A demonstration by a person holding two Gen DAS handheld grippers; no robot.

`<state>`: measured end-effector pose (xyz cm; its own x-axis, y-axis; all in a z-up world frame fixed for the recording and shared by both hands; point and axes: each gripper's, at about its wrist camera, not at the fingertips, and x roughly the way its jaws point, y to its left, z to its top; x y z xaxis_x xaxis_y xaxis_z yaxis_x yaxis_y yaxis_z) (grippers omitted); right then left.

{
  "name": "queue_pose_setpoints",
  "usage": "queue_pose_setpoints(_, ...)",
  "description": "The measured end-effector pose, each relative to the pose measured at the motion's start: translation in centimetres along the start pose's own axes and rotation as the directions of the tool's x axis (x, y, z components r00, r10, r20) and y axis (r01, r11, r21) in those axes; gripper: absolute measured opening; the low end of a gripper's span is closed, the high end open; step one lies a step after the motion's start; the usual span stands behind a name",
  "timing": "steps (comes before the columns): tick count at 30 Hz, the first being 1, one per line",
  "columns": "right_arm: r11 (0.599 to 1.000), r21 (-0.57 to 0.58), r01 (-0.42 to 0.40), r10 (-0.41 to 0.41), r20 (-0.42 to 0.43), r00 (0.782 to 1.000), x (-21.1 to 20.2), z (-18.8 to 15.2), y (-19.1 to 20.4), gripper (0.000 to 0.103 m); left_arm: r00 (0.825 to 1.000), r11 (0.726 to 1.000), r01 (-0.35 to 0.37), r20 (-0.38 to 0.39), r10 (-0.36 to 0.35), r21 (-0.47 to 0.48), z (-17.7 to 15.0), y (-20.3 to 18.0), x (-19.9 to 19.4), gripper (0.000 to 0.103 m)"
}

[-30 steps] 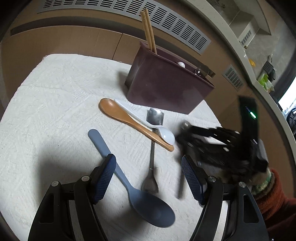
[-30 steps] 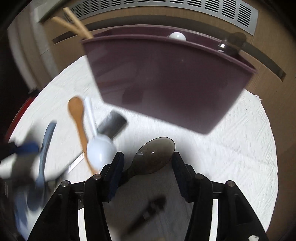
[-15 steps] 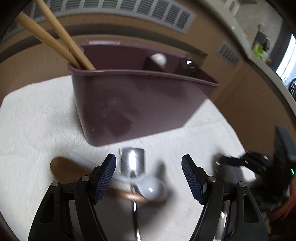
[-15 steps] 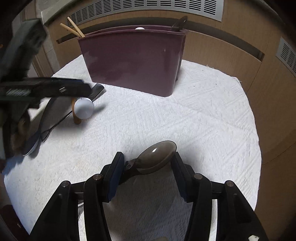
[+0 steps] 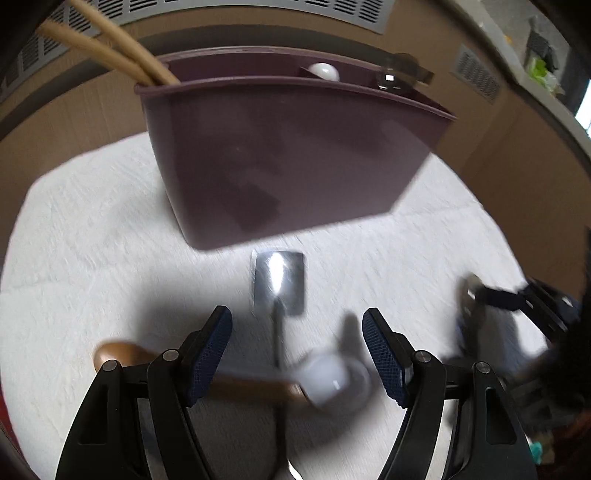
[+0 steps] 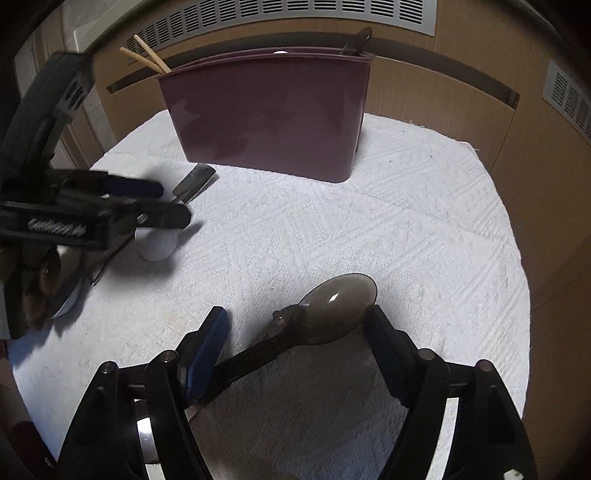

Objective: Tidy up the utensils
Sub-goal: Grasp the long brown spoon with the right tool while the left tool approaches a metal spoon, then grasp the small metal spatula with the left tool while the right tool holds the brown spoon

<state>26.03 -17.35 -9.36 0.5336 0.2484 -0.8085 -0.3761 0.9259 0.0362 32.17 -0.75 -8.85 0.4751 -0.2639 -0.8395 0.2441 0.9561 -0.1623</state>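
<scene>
A maroon utensil holder [image 5: 291, 147] [image 6: 273, 114] stands at the back of the white cloth, with wooden chopsticks [image 5: 110, 51] and other utensils in it. My left gripper [image 5: 297, 350] is open and empty just above a metal scoop [image 5: 279, 282], a white spoon [image 5: 332, 380] and a brown wooden spoon [image 5: 122, 352]. It also shows in the right wrist view [image 6: 155, 201]. My right gripper [image 6: 295, 339] is open; a translucent dark spoon [image 6: 332, 306] lies between its fingers on the cloth, its handle running under the left finger [image 6: 207, 347].
The round table has a white textured cloth [image 6: 369, 221]. A blue-grey spoon [image 6: 70, 299] lies at the left edge under the left gripper. Wooden panels and vent grilles [image 6: 295, 14] stand behind the table.
My left gripper has swung forward from the blue spoon to the scoop and white spoon near the holder. My right gripper has pulled back from the holder and its jaws have widened around the dark spoon.
</scene>
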Motion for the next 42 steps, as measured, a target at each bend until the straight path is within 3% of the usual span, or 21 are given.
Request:
queue_pose_setpoints(5,0.998,0.050,0.023,-0.024,0.022,0.999,-0.8,-0.6,-0.9,0.056,0.995,0.994,-0.103,0.016,0.103,0.021,1.1,-1.2,1.3,0.070)
queue_pose_setpoints(9,0.995,0.094,0.043,-0.046,0.031,0.998,-1.5,-1.2,-1.2,0.054,0.989,0.989,-0.145,-0.010,0.145,0.010,1.6,-1.9,1.7,0.068)
queue_pose_setpoints(10,0.993,0.104,0.048,-0.051,0.034,0.998,-1.5,-1.3,-1.2,0.053,0.989,0.989,-0.150,-0.008,0.150,0.003,1.8,-2.0,1.8,0.064)
queue_pose_setpoints(12,0.992,0.112,0.056,-0.060,0.034,0.998,-1.6,-1.2,-1.1,0.052,0.986,0.986,-0.166,0.016,0.166,-0.013,1.9,-1.9,1.6,0.040)
queue_pose_setpoints(14,0.991,0.122,0.050,-0.055,0.033,0.998,-1.7,-1.3,-1.3,0.047,0.986,0.986,-0.162,0.025,0.162,-0.029,2.0,-1.7,1.4,0.033)
queue_pose_setpoints(17,0.990,0.138,0.026,-0.032,0.040,0.999,-2.4,-1.3,-1.9,0.040,0.991,0.990,-0.125,0.039,0.128,-0.059,1.8,-1.0,0.9,0.033)
queue_pose_setpoints(21,0.990,0.135,0.039,-0.049,0.074,0.996,-4.4,-1.3,-2.6,0.040,0.993,0.990,-0.020,0.114,0.036,-0.139,0.3,0.0,-2.3,0.033)
queue_pose_setpoints(26,0.984,0.178,-0.001,0.000,0.003,1.000,-3.7,-2.2,-3.5,0.041,0.967,0.982,0.082,0.254,-0.036,-0.173,-2.1,0.5,-6.7,0.033)
queue_pose_setpoints(33,0.976,0.209,-0.054,0.063,-0.035,0.997,0.1,1.4,-2.3,0.042,0.941,0.973,0.087,0.339,-0.010,-0.212,-4.3,1.5,-10.3,0.033)
queue_pose_setpoints(37,0.984,0.173,0.029,-0.020,-0.054,0.998,1.7,3.6,0.2,0.042,0.933,0.967,0.096,0.359,-0.005,-0.236,-5.5,2.8,-11.4,0.033)
queue_pose_setpoints(40,0.989,0.092,0.114,-0.109,-0.057,0.992,2.4,4.3,2.2,0.030,0.931,0.966,0.104,0.364,-0.011,-0.237,-5.7,2.9,-11.7,0.034)
queue_pose_setpoints(42,0.989,0.035,0.141,-0.140,-0.037,0.990,2.4,4.4,3.3,0.027,0.930,0.968,0.100,0.368,-0.009,-0.229,-5.8,2.6,-12.1,0.034)
